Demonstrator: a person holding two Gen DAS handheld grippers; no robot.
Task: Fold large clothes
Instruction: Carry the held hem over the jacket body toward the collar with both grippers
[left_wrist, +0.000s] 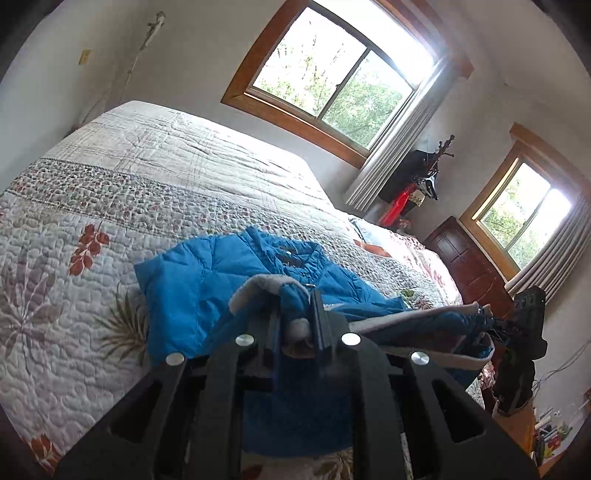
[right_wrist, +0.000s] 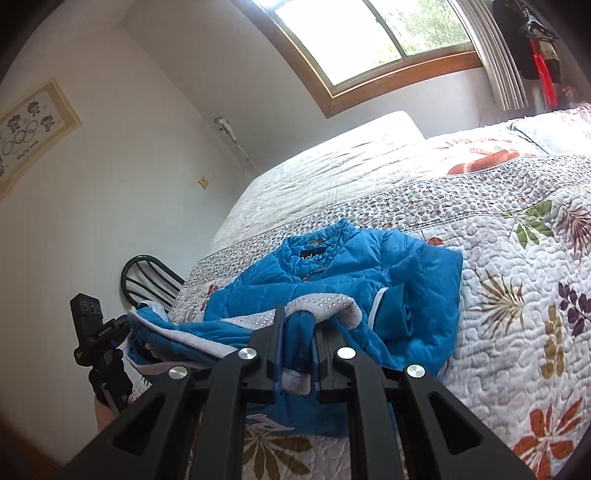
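A bright blue quilted jacket (left_wrist: 207, 288) (right_wrist: 369, 258) lies on the bed with its collar (right_wrist: 317, 251) pointing away from me. Its bottom edge is raised off the quilt and turned over, so the pale fleecy lining (left_wrist: 258, 284) (right_wrist: 325, 302) shows. My left gripper (left_wrist: 295, 306) is shut on that edge at one corner, and my right gripper (right_wrist: 299, 321) is shut on it at the other. The hem hangs stretched between them. Each gripper also shows in the other's view: the right gripper (left_wrist: 487, 321) at the right, the left gripper (right_wrist: 127, 326) at the left.
The floral quilt (left_wrist: 110, 206) (right_wrist: 517, 295) covers a wide bed. Pillows (right_wrist: 546, 133) lie at its head. A dark wooden cabinet (left_wrist: 465, 258) and a coat stand (left_wrist: 424, 177) are by the windows. A metal chair back (right_wrist: 147, 277) stands beside the bed.
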